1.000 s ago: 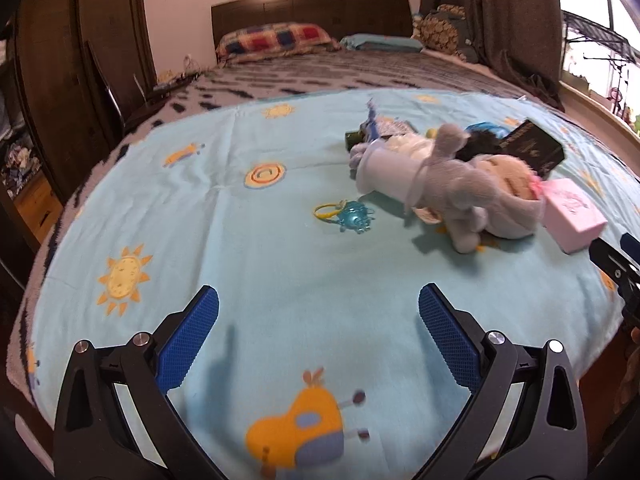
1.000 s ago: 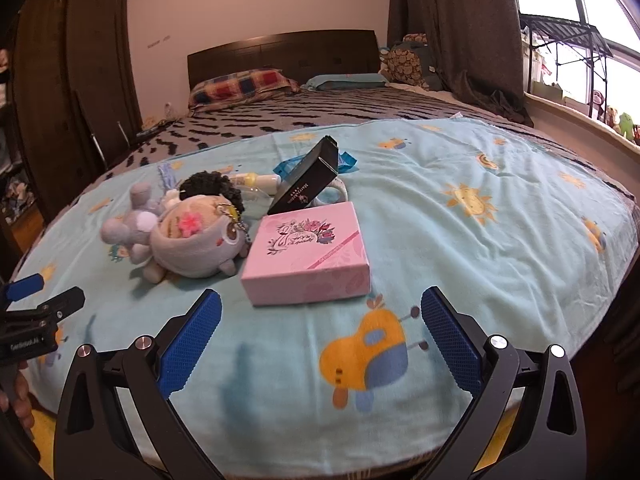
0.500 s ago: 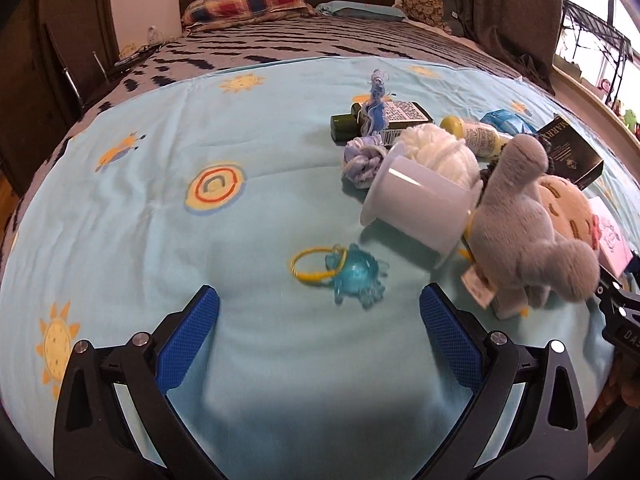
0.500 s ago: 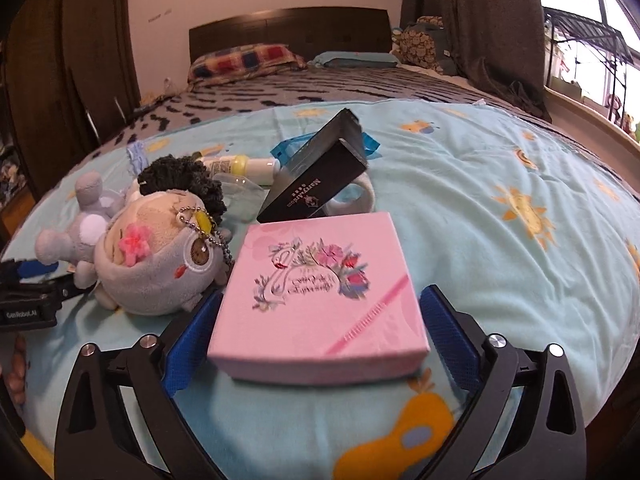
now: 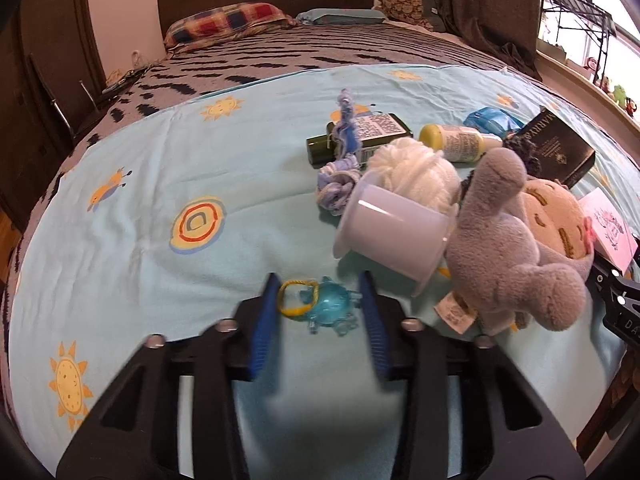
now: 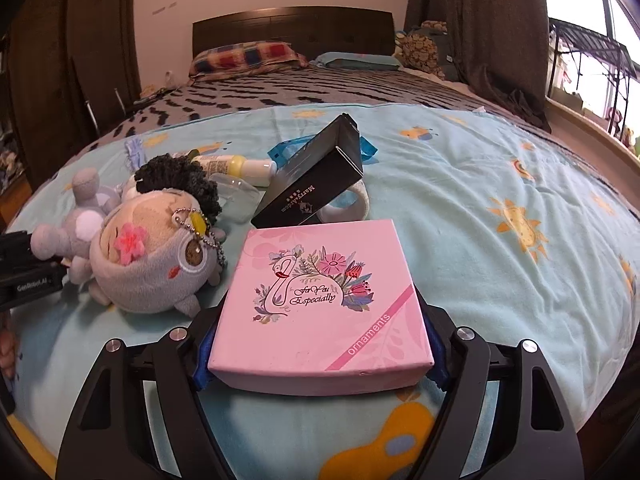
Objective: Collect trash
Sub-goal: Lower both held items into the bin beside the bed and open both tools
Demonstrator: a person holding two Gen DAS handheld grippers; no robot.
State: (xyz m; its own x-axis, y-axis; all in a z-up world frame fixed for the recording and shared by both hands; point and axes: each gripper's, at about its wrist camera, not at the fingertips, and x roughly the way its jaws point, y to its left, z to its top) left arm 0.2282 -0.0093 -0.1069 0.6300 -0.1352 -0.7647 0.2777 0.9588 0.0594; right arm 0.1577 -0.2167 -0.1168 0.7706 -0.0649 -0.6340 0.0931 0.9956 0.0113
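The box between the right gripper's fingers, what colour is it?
Pink box, floral print; right wrist view.

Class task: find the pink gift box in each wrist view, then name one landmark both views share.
Left wrist: pink gift box at the far right edge, behind the plush doll.
Right wrist: it fills the lower centre, between the right gripper fingers.
Shared landmark: the black carton.

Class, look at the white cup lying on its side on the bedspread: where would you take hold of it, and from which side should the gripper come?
Grip the white cup across its round wall near the flared open rim, coming from above and from the bare bedspread side. The white puff and grey plush crowd its far and right sides, so only that flank is likely free.
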